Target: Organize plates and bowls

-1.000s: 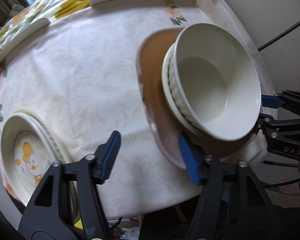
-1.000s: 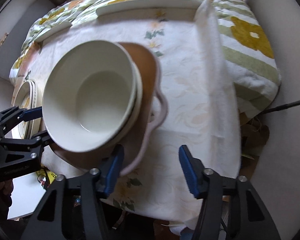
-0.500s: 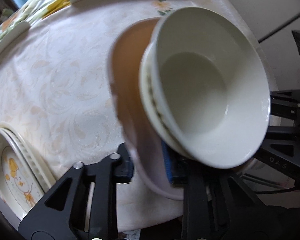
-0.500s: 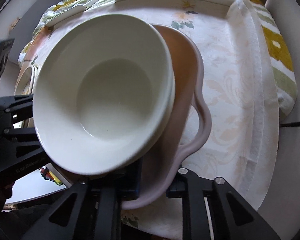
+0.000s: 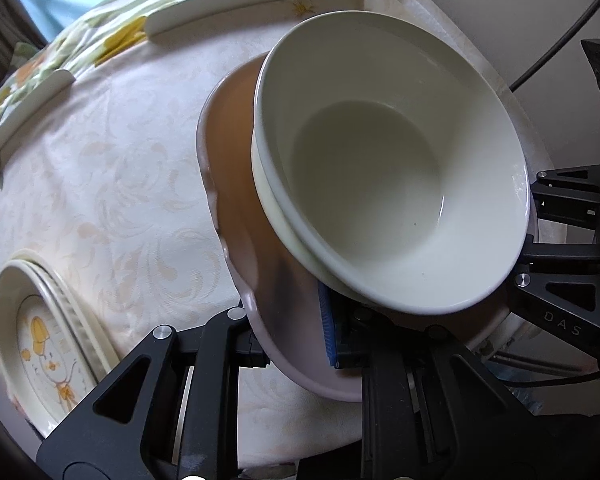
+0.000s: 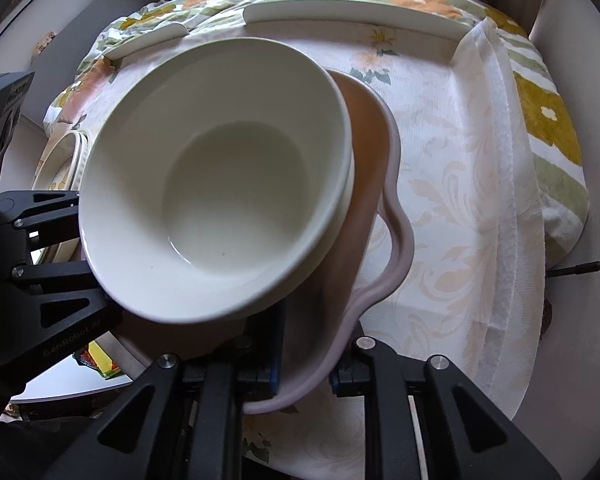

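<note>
The pale tablecloth (image 5: 112, 168) is spreading under everything. Your pink tray (image 5: 236, 184) is sitting at its centre, carrying stacked cream bowls (image 5: 380, 168). A cartoon-printed plate (image 5: 44, 344) is lying at eight o'clock. Your left gripper (image 5: 292, 344) is pinching the tray's rim at six o'clock; your right gripper (image 6: 304, 368) is clamping the opposite wavy rim, pads pressing the edge.

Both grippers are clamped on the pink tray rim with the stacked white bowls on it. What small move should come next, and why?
Probably a slow, level lift with both hands together. The left gripper and right gripper each pinch the rim of the wavy-edged pink tray, and the stacked white bowls sit loose on it, so any tilt could slide them.
</note>
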